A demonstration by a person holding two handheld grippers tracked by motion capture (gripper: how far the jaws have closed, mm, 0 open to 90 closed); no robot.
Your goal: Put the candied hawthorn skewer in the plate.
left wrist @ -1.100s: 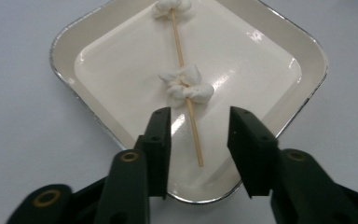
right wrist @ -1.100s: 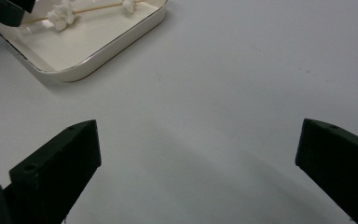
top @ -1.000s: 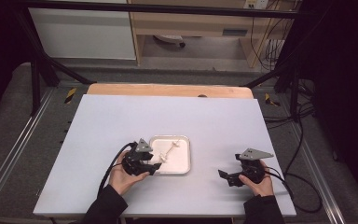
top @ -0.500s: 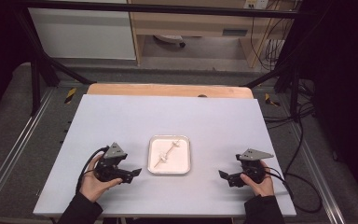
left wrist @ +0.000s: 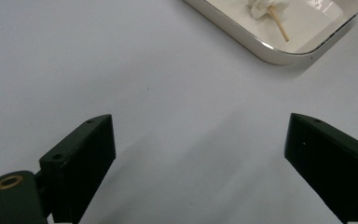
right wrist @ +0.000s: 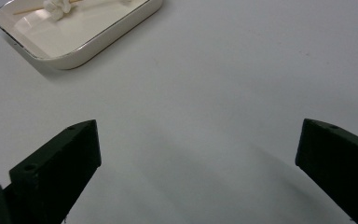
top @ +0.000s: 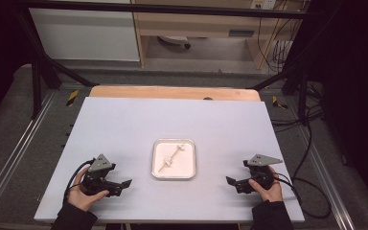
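High view | left hand-held gripper (top: 124,183) wide open, empty | right hand-held gripper (top: 231,182) wide open, empty

Table top (top: 124,129) — pale grey-white, unpatterned, with a light wood strip (top: 172,92) along its far edge. Tray (left wrist: 279,51) — cream-white with a thin darker rim line. Skewer (left wrist: 278,23) — tan, bearing white lumps (left wrist: 265,6). Left gripper (top: 120,184) and right gripper (top: 235,183) — black jaws, grey top plates. Sleeves (top: 74,220) — black.
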